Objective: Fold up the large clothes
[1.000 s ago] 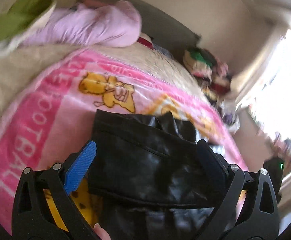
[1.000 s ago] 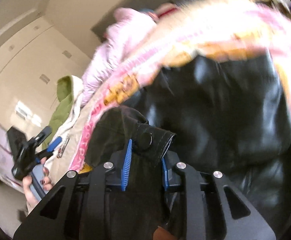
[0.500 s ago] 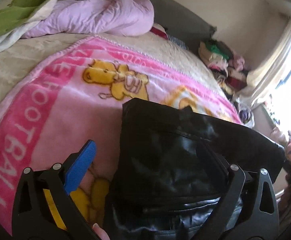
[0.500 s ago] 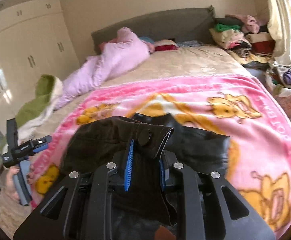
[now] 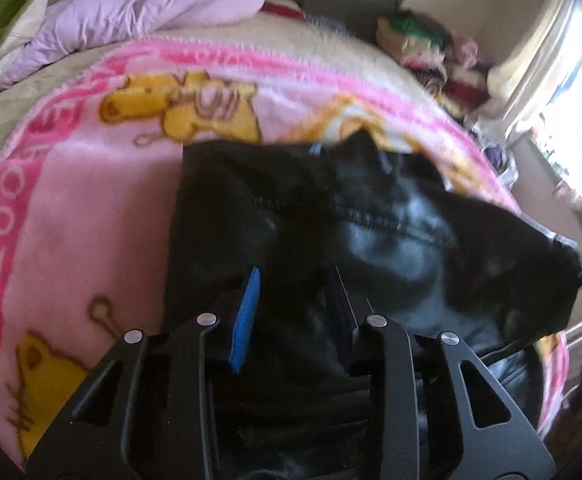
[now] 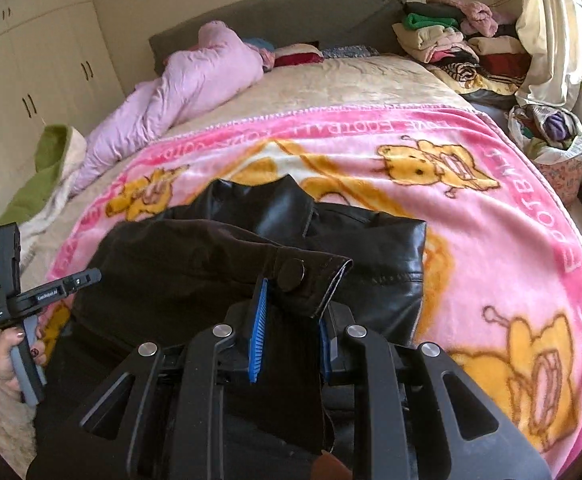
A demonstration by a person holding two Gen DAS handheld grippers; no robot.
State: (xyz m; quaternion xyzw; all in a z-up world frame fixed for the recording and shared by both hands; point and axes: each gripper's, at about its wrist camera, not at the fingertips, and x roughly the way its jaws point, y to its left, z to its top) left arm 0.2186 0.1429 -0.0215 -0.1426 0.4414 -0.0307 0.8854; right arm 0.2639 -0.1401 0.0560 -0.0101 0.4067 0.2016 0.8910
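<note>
right jaws: right gripper (image 6: pixel 291 324) nearly closed, clamped on the buttoned cuff (image 6: pixel 311 276) of the black leather jacket (image 6: pixel 355 248); sleeve fabric hangs down between the pads
left jaws: left gripper (image 5: pixel 291 308) has just been closing, now narrow; black jacket (image 5: pixel 391 240) fabric sits between the pads, looks pinched but blurred, so grip judged, not certain
jacket vs right jaws: body lies ahead and below, flat on the pink blanket (image 6: pixel 511 200); collar at the far end, pointing to the headboard
jacket vs left jaws: folded edge with seam runs from the jaws out to the right, where it is lifted
long axis: roughly crosswise between the two grippers
nearer hand: right holds the cuff end; left hand (image 6: pixel 7 356) seen at far left of the right view, at the jacket's left edge
key relation: both grips on the near side, jacket body beyond them on the bed (image 6: pixel 351 76)
next, judged: carry sleeve across the body to fold
risk: slick leather may slip
</note>
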